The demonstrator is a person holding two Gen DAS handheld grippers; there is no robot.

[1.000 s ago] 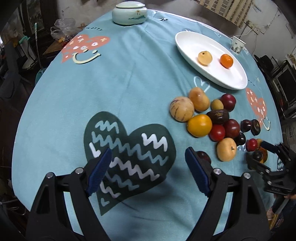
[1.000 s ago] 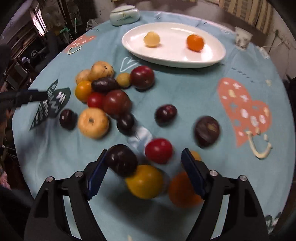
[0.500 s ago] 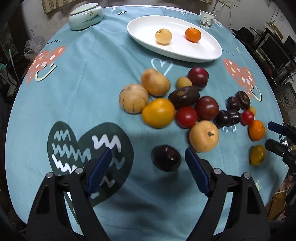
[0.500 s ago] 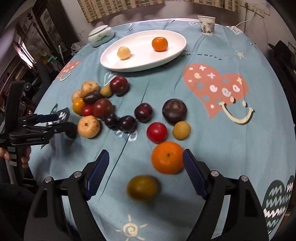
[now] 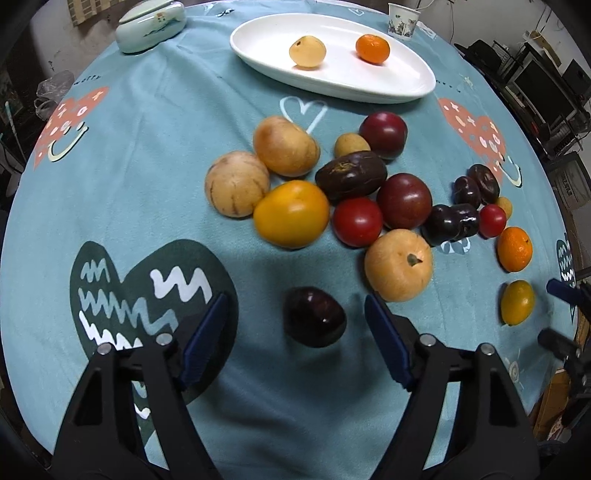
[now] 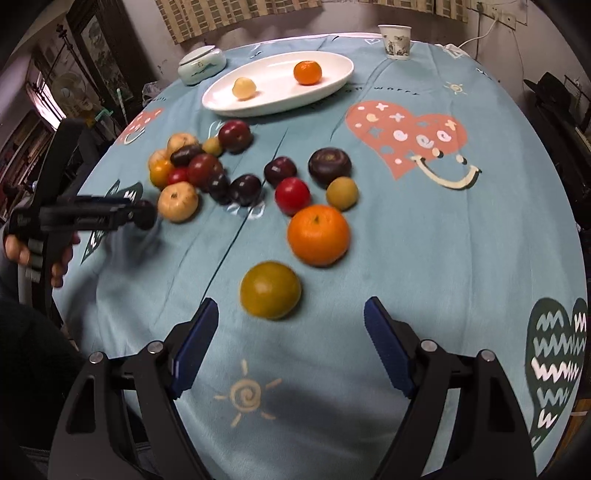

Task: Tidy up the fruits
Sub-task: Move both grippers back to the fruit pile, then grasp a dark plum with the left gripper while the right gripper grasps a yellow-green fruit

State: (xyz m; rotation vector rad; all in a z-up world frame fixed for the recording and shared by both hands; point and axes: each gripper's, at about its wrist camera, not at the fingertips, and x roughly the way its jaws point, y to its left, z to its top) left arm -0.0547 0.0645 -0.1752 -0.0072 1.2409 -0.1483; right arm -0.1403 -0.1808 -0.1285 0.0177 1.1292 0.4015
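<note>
A dark plum (image 5: 314, 321) lies on the teal tablecloth between the fingers of my left gripper (image 5: 295, 297). Its jaws are closing and the pads stand clear of the plum on both sides. Beyond it sits a pile of fruit, with a yellow tomato (image 5: 291, 214) and a tan round fruit (image 5: 399, 264) nearest. My right gripper (image 6: 291, 301) is open, with a yellow-green fruit (image 6: 269, 290) just ahead of its fingertips and an orange (image 6: 318, 235) behind that. The white oval plate (image 5: 406, 85) at the far side holds a pale fruit (image 5: 307, 51) and a small orange (image 5: 373, 48).
A lidded ceramic jar (image 5: 149, 26) and a paper cup (image 5: 402, 24) stand at the far edge of the round table. A hand (image 6: 18, 254) holds the left gripper (image 6: 140, 214) at the table's left. Dark furniture and clutter surround the table.
My left gripper swung right and sank, so the dark plum now lies between its fingers. My right gripper drew back from the cluster; the yellow-green fruit now lies just ahead of its fingertips.
</note>
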